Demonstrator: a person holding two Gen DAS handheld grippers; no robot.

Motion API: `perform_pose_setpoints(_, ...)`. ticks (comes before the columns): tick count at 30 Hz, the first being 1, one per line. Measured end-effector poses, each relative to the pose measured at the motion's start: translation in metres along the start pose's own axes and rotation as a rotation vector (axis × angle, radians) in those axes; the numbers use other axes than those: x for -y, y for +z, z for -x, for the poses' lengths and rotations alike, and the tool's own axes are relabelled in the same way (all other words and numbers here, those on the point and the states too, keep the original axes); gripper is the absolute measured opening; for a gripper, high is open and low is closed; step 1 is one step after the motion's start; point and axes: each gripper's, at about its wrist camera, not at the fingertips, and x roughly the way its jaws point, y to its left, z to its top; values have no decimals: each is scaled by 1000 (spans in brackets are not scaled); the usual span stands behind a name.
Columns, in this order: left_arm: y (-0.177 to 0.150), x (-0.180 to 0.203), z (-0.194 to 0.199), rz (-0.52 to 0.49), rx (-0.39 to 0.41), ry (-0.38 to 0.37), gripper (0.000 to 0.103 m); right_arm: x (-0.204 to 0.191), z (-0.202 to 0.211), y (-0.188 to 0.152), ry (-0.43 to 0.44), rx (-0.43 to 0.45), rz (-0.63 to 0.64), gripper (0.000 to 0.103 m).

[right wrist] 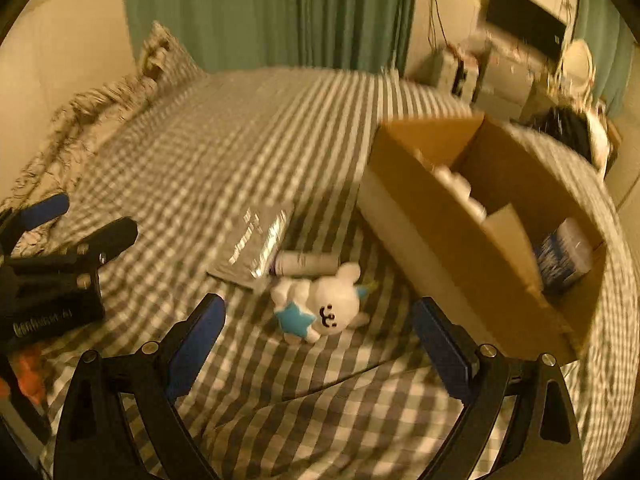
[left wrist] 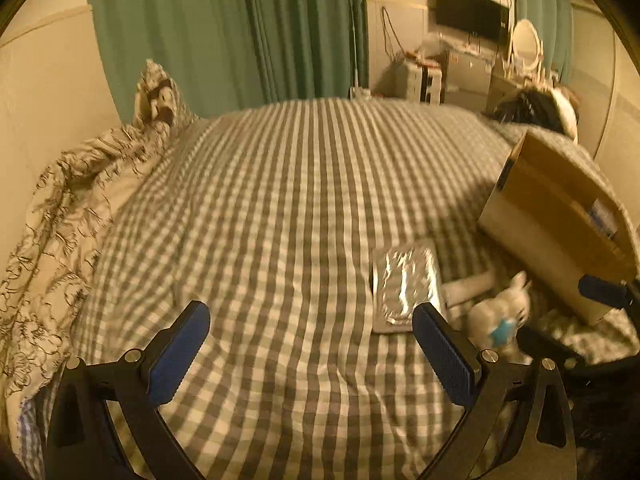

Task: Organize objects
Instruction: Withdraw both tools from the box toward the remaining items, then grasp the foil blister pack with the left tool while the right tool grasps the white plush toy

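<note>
On the grey checked bed [right wrist: 240, 148] lie a silver foil pouch [right wrist: 256, 244], a white tube [right wrist: 306, 263] and a white plush toy with a blue star [right wrist: 336, 300]. An open cardboard box [right wrist: 420, 216] stands to their right, holding white bottles [right wrist: 460, 184] and a blue pack [right wrist: 564, 256]. My right gripper [right wrist: 319, 305] hovers open over the plush toy, touching nothing. My left gripper [left wrist: 311, 310] is open over bare bedding. The foil pouch [left wrist: 406, 286] lies just beyond its right finger, and the plush toy [left wrist: 502, 318] and the box [left wrist: 552, 208] are further right.
A floral duvet [left wrist: 60, 220] and pillow [left wrist: 160, 96] are bunched along the wall at left. Green curtains [left wrist: 240, 28] hang behind the bed. A desk with a monitor [left wrist: 472, 14] and a round mirror [left wrist: 526, 42] stands at the back right. A dark bundle [left wrist: 532, 110] sits at the bed's far corner.
</note>
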Motion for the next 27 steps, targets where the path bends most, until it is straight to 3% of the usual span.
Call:
perform_pose_setpoints(5, -9, 3, -36, 5, -105, -35, 103, 0, -29, 3, 22, -65, -22, 95)
perform_pose_setpoints(14, -17, -8, -64, 83, -196, -83, 103, 11, -75, 7, -20, -203, -78, 95)
perform_pose_setpoints(16, -17, -5, -64, 73, -202, -88, 103, 13, -81, 7, -16, -223, -84, 86)
perform_pose_setpoints(18, -18, -1, -64, 56, -204, -93, 103, 14, -81, 7, 8, -224, -86, 72)
perform_pose_setpoints(27, -12, 21, -64, -28, -210, -113, 103, 22, -36, 2, -62, -108, -103, 70)
